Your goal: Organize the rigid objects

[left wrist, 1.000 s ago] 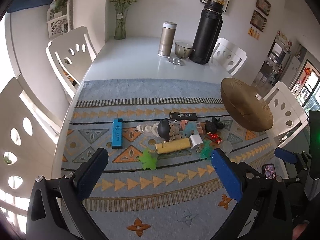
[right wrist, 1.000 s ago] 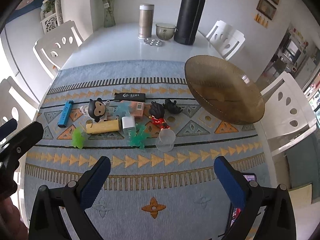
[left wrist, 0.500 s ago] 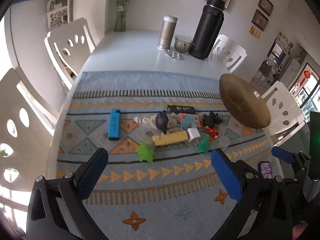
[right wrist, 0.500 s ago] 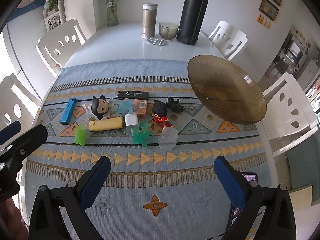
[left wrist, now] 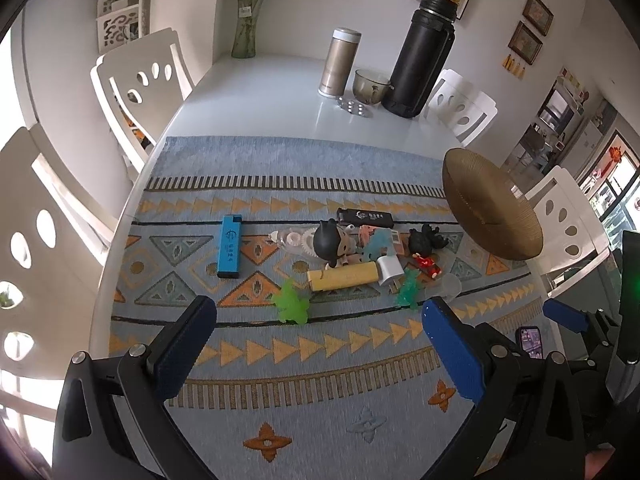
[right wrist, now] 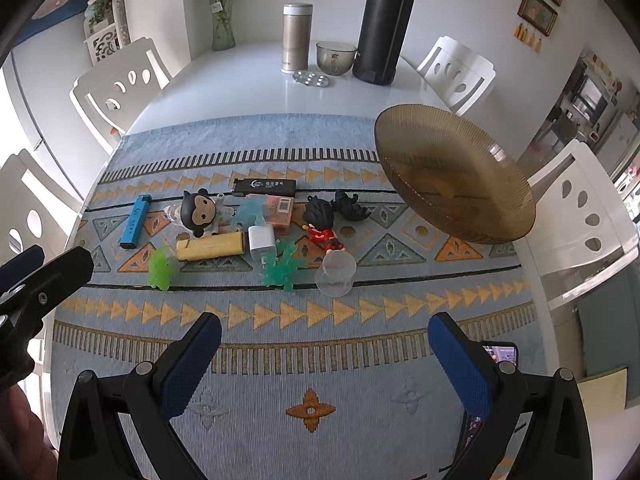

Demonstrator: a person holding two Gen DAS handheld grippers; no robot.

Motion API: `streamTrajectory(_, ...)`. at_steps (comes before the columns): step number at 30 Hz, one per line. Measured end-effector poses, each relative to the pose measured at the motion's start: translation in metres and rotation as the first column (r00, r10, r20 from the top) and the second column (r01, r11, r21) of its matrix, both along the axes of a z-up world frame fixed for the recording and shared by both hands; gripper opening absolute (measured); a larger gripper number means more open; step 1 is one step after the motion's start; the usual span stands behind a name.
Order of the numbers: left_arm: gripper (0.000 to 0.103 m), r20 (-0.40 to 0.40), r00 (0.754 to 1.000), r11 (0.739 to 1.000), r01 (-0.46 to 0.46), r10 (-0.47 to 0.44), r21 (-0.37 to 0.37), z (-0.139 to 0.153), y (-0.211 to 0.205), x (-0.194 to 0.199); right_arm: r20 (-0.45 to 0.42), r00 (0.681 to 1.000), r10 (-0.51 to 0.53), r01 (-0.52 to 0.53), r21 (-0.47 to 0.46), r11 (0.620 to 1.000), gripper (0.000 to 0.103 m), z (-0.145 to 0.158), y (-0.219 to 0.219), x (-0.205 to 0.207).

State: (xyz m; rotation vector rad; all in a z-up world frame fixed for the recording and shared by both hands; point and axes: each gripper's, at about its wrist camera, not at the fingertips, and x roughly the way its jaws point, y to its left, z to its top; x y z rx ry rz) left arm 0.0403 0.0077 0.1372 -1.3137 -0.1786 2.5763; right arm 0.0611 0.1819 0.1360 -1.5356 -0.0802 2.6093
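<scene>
the white table (right wrist: 240,76) carries a blue patterned mat (right wrist: 300,344) over its near half, and everything to be sorted sits on that mat; the big black flask (right wrist: 386,20), the steel tumbler (right wrist: 297,38) and the small glass bowl (right wrist: 335,56) stand well apart at the far end, probably just out of the way

the wide brown ribbed dish (right wrist: 452,176) rests at the mat's right edge, empty, so i'd guess it is where the small things are meant to go

the clutter lies in a loose band across the mat's middle: a black lighter (right wrist: 265,187) furthest back, a pink box (right wrist: 280,209) just before it, a yellow bar (right wrist: 210,248) touching a white plug (right wrist: 262,242), a blue lighter (right wrist: 136,222) off alone to the left, a monkey figure (right wrist: 200,212), a red-clad doll (right wrist: 322,224) beside a black toy (right wrist: 352,206), a clear cup (right wrist: 336,274) tipped on its side, then a teal toy (right wrist: 282,270) and a green toy (right wrist: 162,270) nearest

the left tool (left wrist: 320,330) hovers above the near mat with jaws spread wide and nothing between them, lined up roughly on the green toy; the right tool (right wrist: 324,338) hangs likewise, spread and empty, facing the teal toy and cup

nothing looks moved to the dish yet
</scene>
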Motion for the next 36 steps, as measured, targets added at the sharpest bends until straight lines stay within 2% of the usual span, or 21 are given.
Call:
streamTrajectory(3, 0.102, -0.003, 1.0, 1.0, 0.004, -0.004, -0.018, -0.004, -0.015, -0.003, 0.004, 1.0, 0.006, -0.006, -0.002, 1.0, 0.103, -0.001, 0.0, -0.002)
streamTrajectory(8, 0.102, 0.0, 0.997, 0.996, -0.081, 0.081, -0.036, -0.006, -0.057, -0.018, -0.004, 1.0, -0.001, 0.001, -0.014, 1.0, 0.103, -0.001, 0.003, -0.009)
streamTrajectory(12, 0.102, -0.008, 0.993, 0.993, -0.115, 0.115, -0.033, -0.007, -0.066, -0.034, 0.002, 1.0, -0.009, 0.009, -0.029, 1.0, 0.103, -0.003, 0.005, -0.02)
streamTrajectory(17, 0.102, 0.005, 0.996, 0.995, -0.091, 0.091, -0.045, -0.018, -0.061, -0.053, 0.007, 1.0, -0.014, 0.015, -0.039, 0.999, 0.103, -0.006, 0.014, -0.032)
streamTrajectory(26, 0.102, 0.102, 0.994, 0.995, -0.026, 0.036, -0.097, -0.06, -0.052, -0.085, 0.075, 0.997, -0.035, 0.047, -0.169, 0.985, 0.103, -0.034, 0.047, -0.052)
streamTrajectory(29, 0.099, 0.142, 0.99, 0.995, -0.011, 0.026, -0.103, -0.077, -0.054, -0.094, 0.074, 0.995, -0.074, 0.088, -0.21, 0.974, 0.103, -0.042, 0.068, -0.048)
streamTrajectory(31, 0.099, 0.161, 0.987, 0.994, -0.001, 0.018, -0.108, -0.087, -0.055, -0.099, 0.071, 0.99, -0.125, 0.14, -0.274, 0.951, 0.103, -0.051, 0.087, -0.039)
streamTrajectory(33, 0.097, 0.177, 0.984, 0.992, 0.014, 0.008, -0.122, -0.096, -0.054, -0.106, 0.137, 0.977, -0.166, 0.198, -0.27, 0.942, 0.103, -0.071, 0.098, -0.035)
streamTrajectory(35, 0.093, 0.193, 0.981, 0.993, 0.021, 0.003, -0.12, -0.103, -0.054, -0.113, 0.174, 0.969, -0.174, 0.217, -0.275, 0.936, 0.091, -0.082, 0.101, -0.039)
streamTrajectory(36, 0.092, 0.204, 0.979, 0.993, 0.023, 0.001, -0.117, -0.107, -0.055, -0.117, 0.175, 0.97, -0.17, 0.215, -0.285, 0.934, 0.09, -0.083, 0.101, -0.042)
